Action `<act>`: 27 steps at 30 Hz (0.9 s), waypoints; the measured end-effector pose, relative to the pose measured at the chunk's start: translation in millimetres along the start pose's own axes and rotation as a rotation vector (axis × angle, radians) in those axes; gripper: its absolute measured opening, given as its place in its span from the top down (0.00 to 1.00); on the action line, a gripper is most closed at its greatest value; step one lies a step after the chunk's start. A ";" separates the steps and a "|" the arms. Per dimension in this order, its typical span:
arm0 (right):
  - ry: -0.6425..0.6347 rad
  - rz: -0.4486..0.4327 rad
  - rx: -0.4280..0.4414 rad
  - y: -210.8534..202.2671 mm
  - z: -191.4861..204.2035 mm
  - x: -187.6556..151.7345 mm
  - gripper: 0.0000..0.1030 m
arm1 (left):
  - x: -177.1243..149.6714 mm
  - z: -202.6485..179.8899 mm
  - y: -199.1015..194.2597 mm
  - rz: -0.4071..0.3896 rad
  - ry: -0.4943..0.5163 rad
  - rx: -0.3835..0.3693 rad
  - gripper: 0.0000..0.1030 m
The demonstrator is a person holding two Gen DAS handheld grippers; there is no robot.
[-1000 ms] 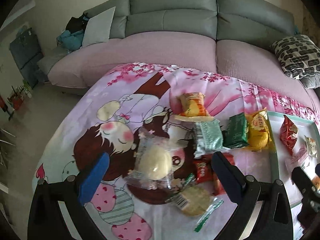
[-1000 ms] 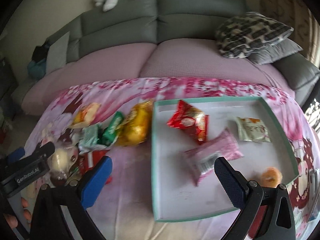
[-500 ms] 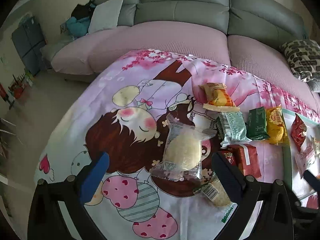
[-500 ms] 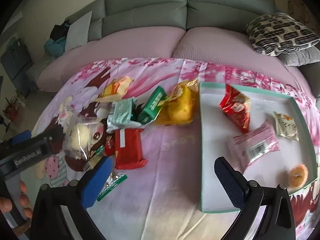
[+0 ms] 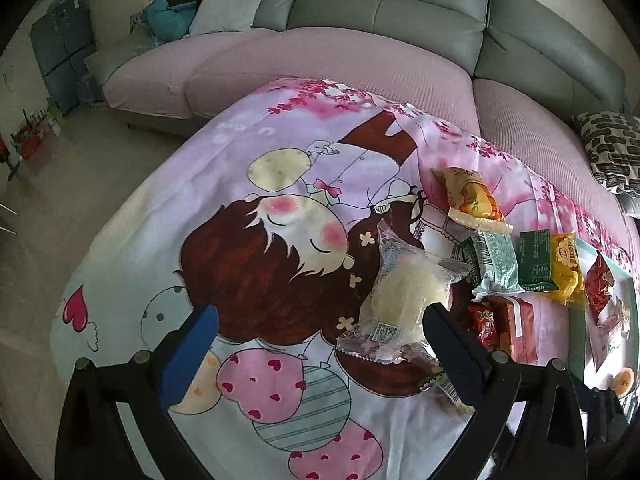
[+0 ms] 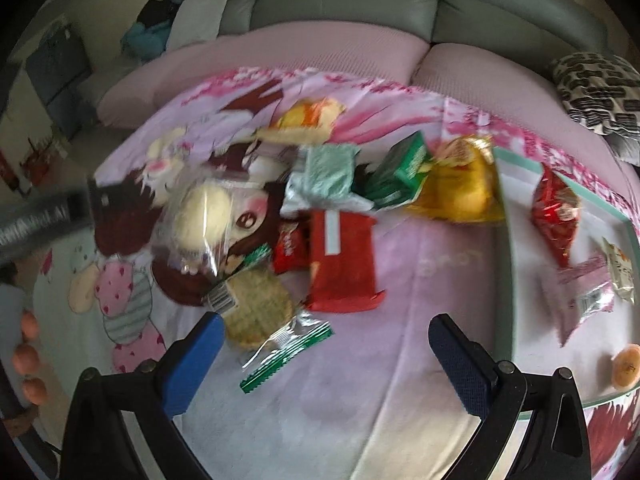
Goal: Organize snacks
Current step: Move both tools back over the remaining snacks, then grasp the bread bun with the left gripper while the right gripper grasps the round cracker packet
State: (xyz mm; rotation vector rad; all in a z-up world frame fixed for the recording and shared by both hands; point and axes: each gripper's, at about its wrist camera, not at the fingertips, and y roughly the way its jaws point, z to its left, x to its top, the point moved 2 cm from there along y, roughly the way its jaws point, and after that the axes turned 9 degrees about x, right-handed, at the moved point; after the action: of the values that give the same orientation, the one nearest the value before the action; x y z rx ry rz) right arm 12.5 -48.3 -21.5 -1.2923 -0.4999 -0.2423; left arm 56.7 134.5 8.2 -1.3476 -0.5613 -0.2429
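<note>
1. The left gripper (image 5: 318, 354), jaws wide and empty, hovers near the clear-wrapped cream bun (image 5: 404, 300) on the cartoon blanket (image 5: 280, 152).
2. The right gripper (image 6: 322, 358), also spread empty, faces the round cracker packet (image 6: 256, 308).
3. Next, I judge: pinch one, carry it to the teal-rimmed tray (image 6: 506, 240).

Bare cloth lies open on the table (image 6: 420, 280) between the red packet (image 6: 344, 260) and the tray (image 6: 506, 240) — a clear lane. Left of it the snacks crowd together — the clear-wrapped bun (image 5: 404, 296), round cracker (image 6: 256, 308) and small red packet (image 6: 290, 246) touching or overlapping.
</note>
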 end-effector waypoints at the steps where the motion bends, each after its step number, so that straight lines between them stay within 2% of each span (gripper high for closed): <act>1: -0.005 0.008 -0.002 3.5 1.7 -1.0 0.00 | 0.0 -2.4 3.3 0.006 0.011 -0.003 0.01; 6: 0.002 0.051 0.021 21.4 4.1 -5.6 0.00 | -0.2 -19.4 21.5 0.040 0.060 -0.033 0.01; 9: -0.003 0.065 0.030 30.4 6.9 -7.3 0.00 | 2.5 -27.5 27.3 0.036 0.076 -0.044 0.01; 14: -0.019 0.072 0.036 41.4 11.1 -6.2 0.00 | 4.9 -45.4 34.4 0.034 0.138 -0.101 0.01; 21: -0.056 0.066 0.017 51.7 17.5 -1.9 0.00 | 3.1 -63.2 43.5 0.026 0.199 -0.108 0.01; 27: -0.060 0.054 0.011 56.9 20.2 2.2 0.02 | 4.1 -57.9 49.5 0.040 0.179 -0.054 0.01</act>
State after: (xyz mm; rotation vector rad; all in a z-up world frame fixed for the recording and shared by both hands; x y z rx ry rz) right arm 35.1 -13.4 -65.3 -1.3030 -0.5155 -0.1560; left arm 97.8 90.3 -38.5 -1.3718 -0.3796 -0.3437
